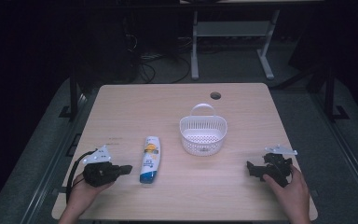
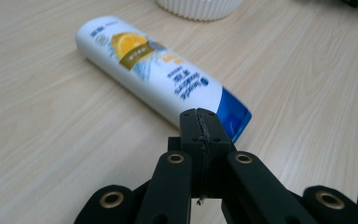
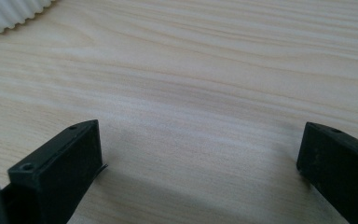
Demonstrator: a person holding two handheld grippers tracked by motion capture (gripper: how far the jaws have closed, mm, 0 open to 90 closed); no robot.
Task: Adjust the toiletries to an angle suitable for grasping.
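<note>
A white bottle (image 1: 149, 159) with a blue end and an orange picture lies flat on the wooden table (image 1: 168, 102), left of centre. My left gripper (image 1: 127, 169) rests just left of its near end, jaws pressed together with nothing between them. In the left gripper view the bottle (image 2: 158, 74) lies right past the shut gripper (image 2: 200, 126), its blue end nearest. A white ribbed basket (image 1: 203, 133) with a handle stands mid-table. My right gripper (image 1: 251, 167) sits near the table's right front, its jaws wide apart over bare wood (image 3: 200, 154).
The basket's ribbed wall shows at the top of the left gripper view (image 2: 200, 8) and in the top left corner of the right gripper view (image 3: 9, 16). A cable hole (image 1: 215, 95) sits near the table's far edge. Desk legs and cables stand on the floor beyond.
</note>
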